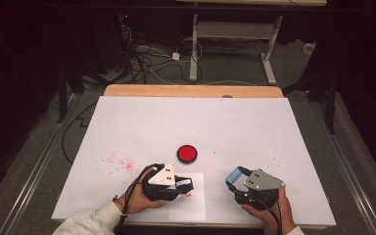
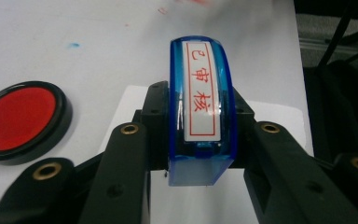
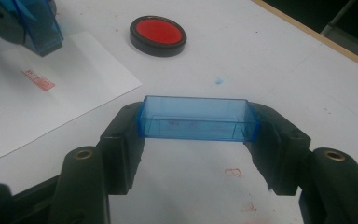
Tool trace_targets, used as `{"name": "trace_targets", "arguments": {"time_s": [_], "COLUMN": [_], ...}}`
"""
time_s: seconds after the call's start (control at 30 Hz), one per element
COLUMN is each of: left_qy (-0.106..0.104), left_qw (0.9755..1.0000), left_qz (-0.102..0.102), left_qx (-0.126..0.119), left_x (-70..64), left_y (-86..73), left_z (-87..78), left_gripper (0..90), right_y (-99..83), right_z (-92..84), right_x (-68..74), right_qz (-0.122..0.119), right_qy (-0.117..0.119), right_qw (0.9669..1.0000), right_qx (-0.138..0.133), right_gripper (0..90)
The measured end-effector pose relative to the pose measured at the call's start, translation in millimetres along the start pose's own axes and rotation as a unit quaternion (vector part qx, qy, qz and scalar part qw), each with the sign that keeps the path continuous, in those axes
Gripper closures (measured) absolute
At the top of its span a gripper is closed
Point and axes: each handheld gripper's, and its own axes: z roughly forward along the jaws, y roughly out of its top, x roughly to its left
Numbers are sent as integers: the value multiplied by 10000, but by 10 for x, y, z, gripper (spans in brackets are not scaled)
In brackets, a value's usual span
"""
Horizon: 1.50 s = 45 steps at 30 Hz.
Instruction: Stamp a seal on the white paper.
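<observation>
Between the left gripper's (image 2: 200, 135) clenched jaws sits the stamp (image 2: 201, 107); the right gripper (image 3: 198, 140) clamps its cap (image 3: 196, 119)

We see the white tabletop (image 1: 235, 122) evenly lit from above against a dark room; shadows stay soft and short; the high view is grainy; in the left gripper view the stamp (image 2: 200, 107) is sharp, its near end blurred.
</observation>
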Motion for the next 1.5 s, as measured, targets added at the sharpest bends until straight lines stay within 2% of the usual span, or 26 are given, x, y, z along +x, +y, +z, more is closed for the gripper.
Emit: {"name": "trace_targets", "arguments": {"time_s": [0.3, 0.53, 1.03, 1.5], "left_qy": [207, 369, 602, 836], "left_qw": [9996, 9983, 9959, 9907], "left_qz": [-103, -288, -489, -874], "left_qx": [-190, -333, -472, -626], "left_x": [49, 101, 214, 296], "left_y": [28, 24, 1, -22], "left_z": [-126, -204, -290, -360], "left_gripper": [674, 674, 674, 674], "right_y": [8, 13, 0, -9], "right_z": [-7, -3, 8, 28], "right_x": [2, -12, -40, -28], "right_qz": [-19, -17, -13, -12], "right_qy": [-18, -25, -49, -38], "right_qw": [10000, 10000, 10000, 10000], "right_qx": [-33, -58, -34, -49], "right_gripper": [400, 401, 402, 402]}}
